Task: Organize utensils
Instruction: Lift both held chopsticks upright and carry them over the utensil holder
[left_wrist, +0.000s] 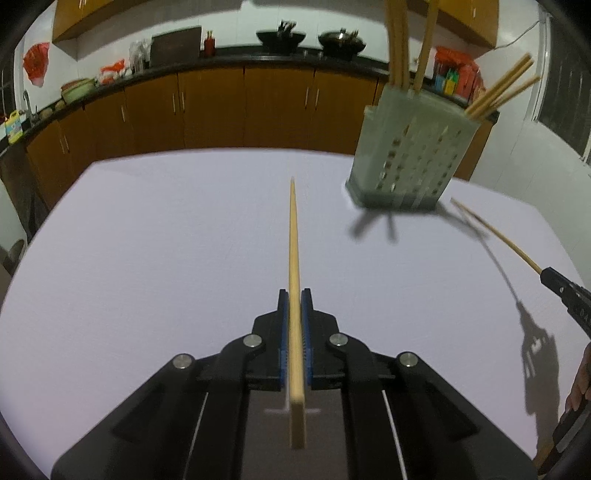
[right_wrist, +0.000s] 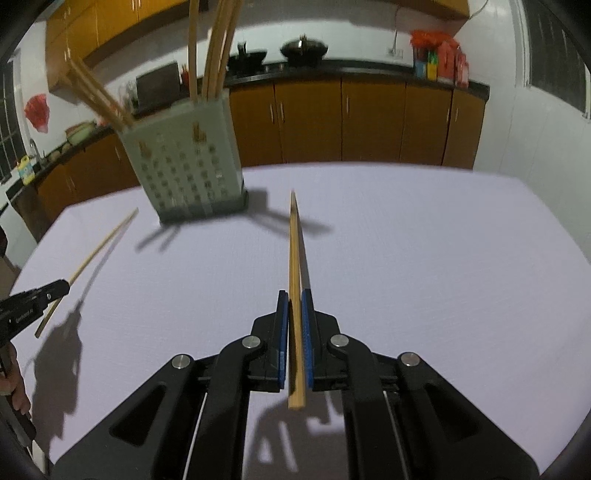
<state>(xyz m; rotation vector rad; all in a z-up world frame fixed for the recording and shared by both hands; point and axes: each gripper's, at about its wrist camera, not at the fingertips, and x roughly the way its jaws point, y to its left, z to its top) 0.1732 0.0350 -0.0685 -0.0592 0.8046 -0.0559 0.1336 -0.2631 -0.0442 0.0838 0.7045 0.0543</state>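
My left gripper (left_wrist: 294, 295) is shut on a wooden chopstick (left_wrist: 294, 251) that points forward above the white table. My right gripper (right_wrist: 294, 297) is shut on another wooden chopstick (right_wrist: 294, 254), also pointing forward. A grey perforated utensil holder (left_wrist: 410, 155) with several chopsticks standing in it sits ahead and right of the left gripper; in the right wrist view the holder (right_wrist: 184, 162) is ahead and left. The right gripper (left_wrist: 550, 277) with its chopstick (left_wrist: 495, 232) shows at the right edge of the left wrist view. The left gripper (right_wrist: 61, 286) with its chopstick (right_wrist: 99, 240) shows at the left edge of the right wrist view.
The white table (left_wrist: 166, 240) ends ahead, with brown kitchen cabinets (left_wrist: 221, 107) and a dark counter behind it. Woks (left_wrist: 340, 40) and packets sit on the counter. A hand (left_wrist: 581, 384) shows at the right edge.
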